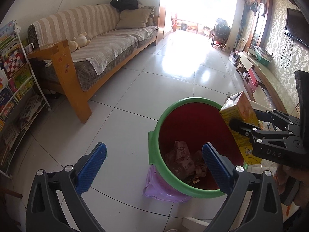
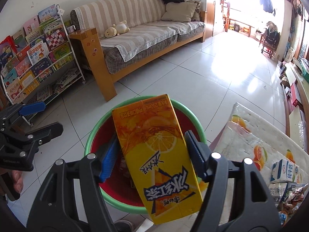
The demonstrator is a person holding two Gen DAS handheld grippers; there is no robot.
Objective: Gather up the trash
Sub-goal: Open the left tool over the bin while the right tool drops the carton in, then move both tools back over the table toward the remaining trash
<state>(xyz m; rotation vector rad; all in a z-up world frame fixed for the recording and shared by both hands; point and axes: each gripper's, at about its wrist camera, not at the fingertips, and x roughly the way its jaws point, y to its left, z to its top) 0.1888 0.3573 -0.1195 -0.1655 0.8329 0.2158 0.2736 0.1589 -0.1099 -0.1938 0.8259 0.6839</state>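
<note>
A yellow lemon-tea carton point(image 2: 158, 152) hangs tilted over the mouth of a green-rimmed red bin point(image 2: 92, 133), clamped between the blue pads of the right tongs point(image 2: 152, 158). Crumpled wrappers point(image 1: 183, 160) lie at the bottom of the bin, which stands on the white tiled floor point(image 1: 125, 100) atop a purple stool point(image 1: 164, 191). The left tongs point(image 1: 154, 164) stand wide apart with nothing between them, one pad over the bin's rim. Right of the bin, a milk carton point(image 2: 285, 170) rests on the fruit-patterned worktop point(image 2: 251, 135), near its front edge.
</note>
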